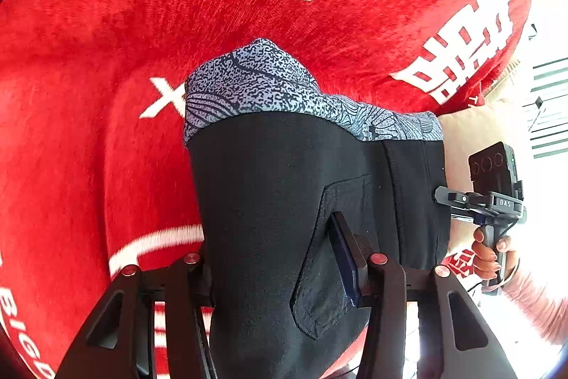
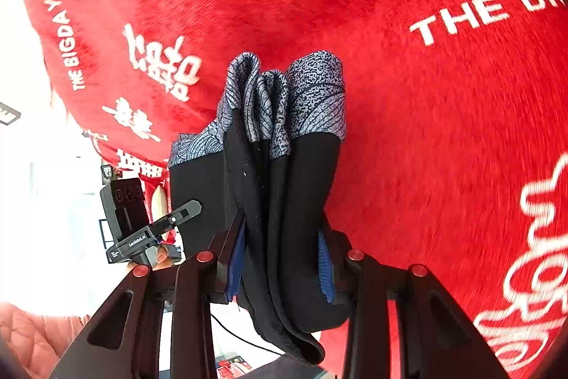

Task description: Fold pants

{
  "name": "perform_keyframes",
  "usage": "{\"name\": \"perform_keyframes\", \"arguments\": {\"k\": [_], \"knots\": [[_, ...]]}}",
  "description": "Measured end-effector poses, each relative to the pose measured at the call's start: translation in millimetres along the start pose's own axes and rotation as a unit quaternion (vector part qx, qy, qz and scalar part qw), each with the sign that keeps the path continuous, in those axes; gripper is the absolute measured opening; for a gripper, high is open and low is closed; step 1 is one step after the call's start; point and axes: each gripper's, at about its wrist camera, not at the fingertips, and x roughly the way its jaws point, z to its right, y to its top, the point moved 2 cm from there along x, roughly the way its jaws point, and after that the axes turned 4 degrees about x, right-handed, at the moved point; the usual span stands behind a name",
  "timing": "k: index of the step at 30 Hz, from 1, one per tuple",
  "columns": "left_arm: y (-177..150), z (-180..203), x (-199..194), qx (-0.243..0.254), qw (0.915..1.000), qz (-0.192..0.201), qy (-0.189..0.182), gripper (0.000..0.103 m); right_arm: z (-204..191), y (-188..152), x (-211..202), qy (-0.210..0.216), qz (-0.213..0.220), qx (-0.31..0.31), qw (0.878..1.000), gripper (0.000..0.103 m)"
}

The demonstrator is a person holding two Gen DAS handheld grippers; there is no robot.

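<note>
Black pants (image 1: 269, 173) with a grey patterned band (image 1: 255, 84) hang lifted above a red blanket. My left gripper (image 1: 273, 244) is shut on them: its right finger (image 1: 348, 258) presses on the cloth by a pocket, and the fabric hides the left finger. At the pants' right edge, my right gripper (image 1: 461, 201) grips the cloth too. In the right wrist view the pants (image 2: 305, 187) are bunched in several folds between both blue pads (image 2: 326, 265) of my right gripper (image 2: 284, 229), shut on them. The left gripper (image 2: 184, 212) shows at the left.
A red plush blanket (image 1: 106, 59) with white lettering (image 2: 461, 16) fills the ground under the pants. A hand (image 1: 490, 251) in a pink sleeve (image 1: 532, 301) holds the right gripper's handle. Past the blanket's edge lies a bright, washed-out area (image 2: 42, 219).
</note>
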Motion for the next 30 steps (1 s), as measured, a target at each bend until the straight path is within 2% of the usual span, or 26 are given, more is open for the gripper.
{"name": "perform_keyframes", "arguments": {"k": [6, 11, 13, 15, 18, 21, 22, 23, 24, 26, 30], "knots": [[-47, 1, -15, -0.015, 0.9998, -0.012, 0.007, 0.051, -7, -48, -1, -0.012, -0.006, -0.003, 1.0, 0.038], [-83, -9, 2, -0.027, 0.9989, -0.032, 0.02, 0.051, 17, -83, 8, -0.034, -0.012, 0.005, 0.999, 0.038], [-93, -15, 12, -0.024, 0.9984, -0.036, 0.035, 0.055, 27, -92, 17, -0.061, -0.013, -0.001, 0.998, 0.04], [-99, -25, 13, -0.031, 0.9975, -0.026, 0.058, 0.072, 31, -97, 23, -0.091, -0.002, -0.01, 0.996, 0.046], [-98, -30, 3, -0.04, 0.9953, -0.019, 0.086, 0.072, 28, -99, 21, -0.126, 0.014, -0.01, 0.992, 0.052], [-93, -25, -15, -0.03, 0.99, -0.003, 0.138, 0.072, 13, -103, 13, -0.202, 0.027, -0.038, 0.978, 0.052], [-90, -22, -24, -0.028, 0.9879, 0.008, 0.152, 0.072, 6, -103, 9, -0.231, 0.037, -0.049, 0.971, 0.051], [-85, -20, -33, -0.029, 0.9876, 0.02, 0.153, 0.072, 0, -102, 4, -0.252, 0.047, -0.057, 0.965, 0.042], [-80, -18, -41, -0.033, 0.9871, 0.034, 0.153, 0.072, -7, -101, 0, -0.262, 0.056, -0.062, 0.961, 0.03], [-70, -10, -48, -0.024, 0.9875, 0.049, 0.148, 0.072, -21, -97, -8, -0.255, 0.073, -0.066, 0.962, 0.02], [-53, 8, -32, 0.001, 0.9913, 0.053, 0.121, 0.072, -42, -85, -3, -0.245, 0.095, -0.084, 0.961, 0.019]]}}
